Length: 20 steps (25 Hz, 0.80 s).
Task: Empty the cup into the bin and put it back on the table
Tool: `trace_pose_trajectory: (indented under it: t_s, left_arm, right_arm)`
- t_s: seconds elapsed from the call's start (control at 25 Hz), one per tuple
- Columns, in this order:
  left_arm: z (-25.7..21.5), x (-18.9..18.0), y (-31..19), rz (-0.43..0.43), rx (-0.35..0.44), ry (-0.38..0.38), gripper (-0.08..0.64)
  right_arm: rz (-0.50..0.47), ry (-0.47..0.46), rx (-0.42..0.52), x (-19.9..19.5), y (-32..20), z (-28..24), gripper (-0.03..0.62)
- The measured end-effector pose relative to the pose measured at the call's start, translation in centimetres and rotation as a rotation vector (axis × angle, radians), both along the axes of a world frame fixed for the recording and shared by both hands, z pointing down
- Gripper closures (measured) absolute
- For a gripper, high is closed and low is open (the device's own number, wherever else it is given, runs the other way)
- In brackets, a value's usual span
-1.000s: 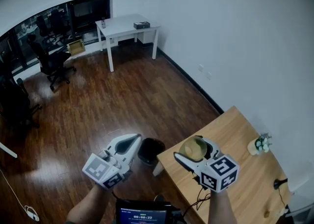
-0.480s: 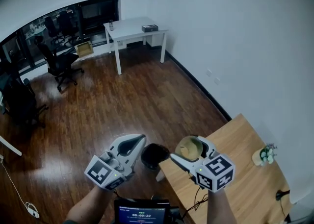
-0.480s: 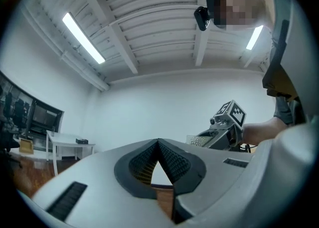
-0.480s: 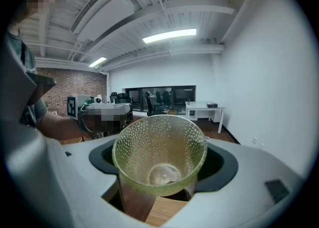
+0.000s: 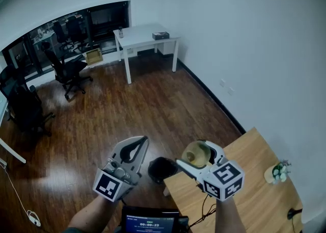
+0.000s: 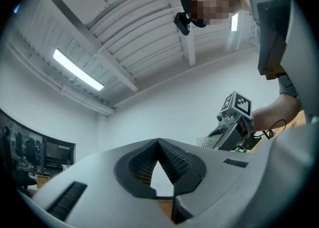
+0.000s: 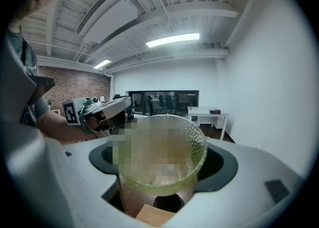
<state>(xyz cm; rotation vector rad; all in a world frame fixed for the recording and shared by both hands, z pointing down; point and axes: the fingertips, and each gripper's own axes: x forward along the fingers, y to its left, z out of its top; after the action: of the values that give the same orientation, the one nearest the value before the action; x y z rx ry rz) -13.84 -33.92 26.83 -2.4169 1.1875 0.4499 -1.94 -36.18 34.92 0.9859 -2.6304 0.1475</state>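
A translucent yellow-green cup (image 5: 196, 153) is held upright between the jaws of my right gripper (image 5: 199, 155), above the corner of the wooden table (image 5: 244, 176). In the right gripper view the cup (image 7: 172, 164) fills the gap between the jaws of that gripper (image 7: 162, 158); a mosaic patch hides what is inside it. The black bin (image 5: 162, 169) stands on the floor just left of the table corner, and the bin (image 7: 168, 204) shows under the cup. My left gripper (image 5: 134, 148) hangs left of the bin, shut and holding nothing; its tips meet in its own view (image 6: 158, 143).
A small potted plant (image 5: 278, 172) stands at the table's far edge and a cable (image 5: 292, 212) lies at its right end. A white desk (image 5: 145, 36) and office chairs (image 5: 71, 70) stand far back. Dark wood floor (image 5: 127, 109) lies between.
The head view has drifted, so the room sits lower and further right. The held cup has edged slightly left, nearer the bin. Both grippers keep their states.
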Motion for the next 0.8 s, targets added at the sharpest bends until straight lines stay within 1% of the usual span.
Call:
trace_pose_trajectory:
  t_s: [0.16,0.24,0.36,0.6,0.8]
  left_arm:
    - [0.2,-0.5,-0.8,-0.048,0.002,-0.001,0.569]
    - [0.2,-0.7,-1.6,-0.055,-0.004,-0.003,0.569]
    - [0.0,-1.0,-2.2,-0.042,0.002,-0.005,0.569]
    - [0.4,-2.2,-4.7,0.005,0.009,-0.014,0.569]
    - [0.3,-4.0,-6.7,0.035,0.017,-0.005,0.569]
  right_arm:
    - [-0.001,0.007,0.000,0.4,-0.9,0.2,0.181]
    - [0.004,0.009,-0.007,0.3,-1.5,0.4,0.181]
    - [0.016,0.024,-0.015,-0.1,-1.9,0.7,0.181]
    - [0.072,0.048,-0.011,-1.2,-3.9,0.6,0.181]
    - [0.114,0.089,0.001,-2.6,-5.6,0.3,0.181]
